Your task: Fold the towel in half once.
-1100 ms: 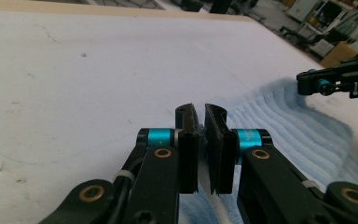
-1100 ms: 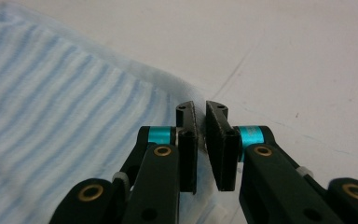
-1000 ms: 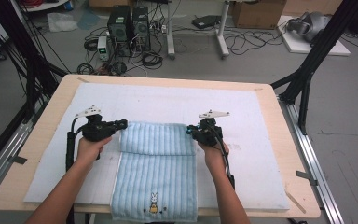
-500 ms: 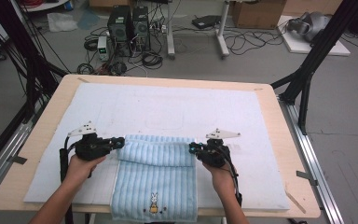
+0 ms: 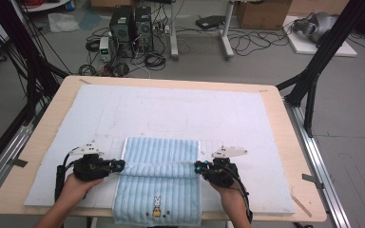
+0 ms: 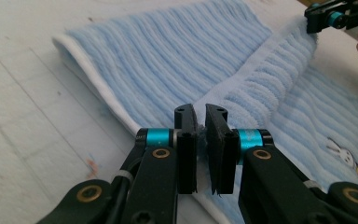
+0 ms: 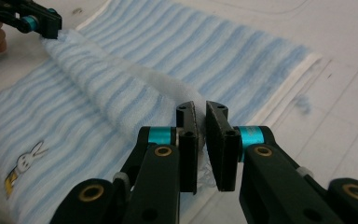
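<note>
Towel [image 5: 158, 185], light blue, striped, folded over itself on white mat [image 5: 247, 118]; left gripper [image 5: 118, 166] and right gripper [image 5: 198, 167] each clamped on one corner of its folded edge.

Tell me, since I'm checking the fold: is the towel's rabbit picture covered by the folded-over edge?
No. The rabbit picture lies bare on the towel, nearer the person than the folded-over edge.

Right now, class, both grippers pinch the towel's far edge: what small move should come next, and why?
Probably carry the edge nearer, toward the rabbit end. The left gripper and right gripper pinch the towel corners, and the fold sits only partway, with the near half uncovered.
</note>
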The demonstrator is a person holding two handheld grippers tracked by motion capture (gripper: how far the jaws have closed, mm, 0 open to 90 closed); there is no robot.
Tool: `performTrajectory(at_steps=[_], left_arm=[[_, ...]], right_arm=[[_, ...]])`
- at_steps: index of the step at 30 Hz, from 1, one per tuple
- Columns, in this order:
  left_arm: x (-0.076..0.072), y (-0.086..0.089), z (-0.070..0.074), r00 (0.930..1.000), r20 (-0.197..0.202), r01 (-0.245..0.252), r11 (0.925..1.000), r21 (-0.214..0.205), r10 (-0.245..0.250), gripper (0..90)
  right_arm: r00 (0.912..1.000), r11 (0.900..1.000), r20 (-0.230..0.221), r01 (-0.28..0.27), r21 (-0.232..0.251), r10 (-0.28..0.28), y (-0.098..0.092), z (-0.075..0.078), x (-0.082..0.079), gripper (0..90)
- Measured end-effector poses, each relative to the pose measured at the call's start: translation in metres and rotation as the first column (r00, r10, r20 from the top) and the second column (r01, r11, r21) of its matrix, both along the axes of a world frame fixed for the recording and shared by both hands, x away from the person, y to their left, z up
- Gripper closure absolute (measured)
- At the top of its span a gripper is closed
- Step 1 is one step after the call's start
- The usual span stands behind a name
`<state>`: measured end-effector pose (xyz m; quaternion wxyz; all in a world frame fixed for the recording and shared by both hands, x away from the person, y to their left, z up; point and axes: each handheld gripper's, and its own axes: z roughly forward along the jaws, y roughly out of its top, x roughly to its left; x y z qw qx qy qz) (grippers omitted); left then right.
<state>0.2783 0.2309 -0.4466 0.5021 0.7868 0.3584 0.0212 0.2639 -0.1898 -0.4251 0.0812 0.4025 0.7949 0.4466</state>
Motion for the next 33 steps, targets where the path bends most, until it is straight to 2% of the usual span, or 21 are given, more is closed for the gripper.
performTrajectory(at_steps=[4, 5, 6, 8, 9, 10, 11, 14, 15, 17, 19, 21, 23, 25, 27, 28, 31, 33], left_arm=[[-0.008, -0.001, -0.002, 0.9997, -0.006, 0.023, 0.9995, 0.019, -0.023, 80.9], [-0.008, -0.001, -0.003, 0.9999, -0.007, 0.015, 0.9997, 0.02, -0.015, 78.7], [-0.008, -0.001, -0.002, 0.9999, -0.003, 0.01, 0.9997, 0.024, -0.01, 72.4], [-0.006, -0.001, -0.001, 0.9994, 0.006, -0.034, 0.9993, 0.016, 0.034, 58.7], [-0.004, 0.0, 0.001, 0.9982, 0.024, -0.056, 0.9984, 0.013, 0.056, 55.9], [-0.003, 0.001, 0.003, 0.9966, 0.037, -0.073, 0.9972, 0.012, 0.073, 51.7], [-0.001, 0.002, 0.006, 0.9933, 0.058, -0.101, 0.9949, 0.007, 0.101, 48.9], [0.007, 0.006, 0.014, 0.9865, 0.086, -0.136, 0.9899, -0.039, 0.139, 47.6], [0.012, 0.008, 0.018, 0.9824, 0.097, -0.154, 0.9862, -0.06, 0.159, 47.5], [0.022, 0.011, 0.023, 0.9761, 0.101, -0.183, 0.9786, -0.093, 0.192, 47.4], [0.032, 0.012, 0.024, 0.9698, 0.109, -0.207, 0.9727, -0.104, 0.218, 47.4], [0.04, 0.012, 0.022, 0.9662, 0.101, -0.226, 0.9676, -0.113, 0.237, 47.3], [0.041, 0.012, 0.019, 0.965, 0.104, -0.23, 0.9676, -0.103, 0.241, 47.3], [0.041, 0.011, 0.015, 0.9679, 0.109, -0.218, 0.9726, -0.079, 0.226, 47.2], [0.04, 0.012, 0.011, 0.9686, 0.106, -0.218, 0.9734, -0.07, 0.225, 47.4], [0.04, 0.013, 0.009, 0.9683, 0.101, -0.222, 0.9724, -0.072, 0.228, 47.5], [0.039, 0.015, 0.007, 0.9686, 0.095, -0.224, 0.9721, -0.07, 0.23, 48.3], [0.039, 0.015, 0.007, 0.9679, 0.097, -0.226, 0.9716, -0.071, 0.232, 48.9]], right_arm=[[0.9994, 0.9998, -0.028, -0.02, 0.0, 0.02, -0.002, -0.003, -0.011, 82.9], [0.9991, 0.9997, -0.035, -0.023, -0.008, 0.023, -0.002, -0.004, -0.014, 82.8], [0.9989, 0.9996, -0.041, -0.023, -0.019, 0.023, -0.003, -0.006, -0.016, 82.4], [0.999, 0.9997, -0.042, -0.014, -0.021, 0.013, -0.004, -0.006, -0.017, 76.5], [0.9993, 0.9998, -0.037, -0.002, -0.019, 0.001, -0.004, -0.006, -0.016, 70.7], [0.9989, 0.9996, -0.041, 0.025, 0.013, -0.024, -0.007, -0.003, -0.014, 63.4], [0.9986, 0.9986, -0.037, 0.04, 0.035, -0.038, -0.009, -0.002, -0.013, 62.1], [0.9952, 0.9939, 0.007, 0.097, 0.053, -0.098, -0.015, 0.004, -0.006, 57.3], [0.9938, 0.9926, 0.013, 0.11, 0.052, -0.11, -0.015, 0.005, -0.003, 56.8], [0.9906, 0.9901, 0.02, 0.134, 0.042, -0.135, -0.016, 0.005, 0.006, 57.4], [0.9898, 0.9901, 0.024, 0.141, -0.001, -0.14, -0.013, 0.002, 0.017, 60.1], [0.99, 0.9893, 0.011, 0.141, -0.038, -0.14, -0.007, -0.005, 0.031, 62.7], [0.9909, 0.9882, -0.006, 0.133, -0.075, -0.134, -0.001, -0.011, 0.039, 65.3], [0.9926, 0.9885, -0.013, 0.119, -0.094, -0.12, 0.004, -0.015, 0.043, 71.3], [0.9948, 0.9907, -0.025, 0.096, -0.096, -0.099, 0.007, -0.02, 0.044, 82.6], [0.9953, 0.9901, -0.013, 0.094, -0.105, -0.096, 0.008, -0.02, 0.044, 86.7], [0.9954, 0.9872, 0.032, 0.094, -0.129, -0.09, 0.008, -0.017, 0.042, 88.0], [0.9927, 0.9856, 0.047, 0.116, -0.123, -0.111, 0.006, -0.016, 0.042, 88.2]])
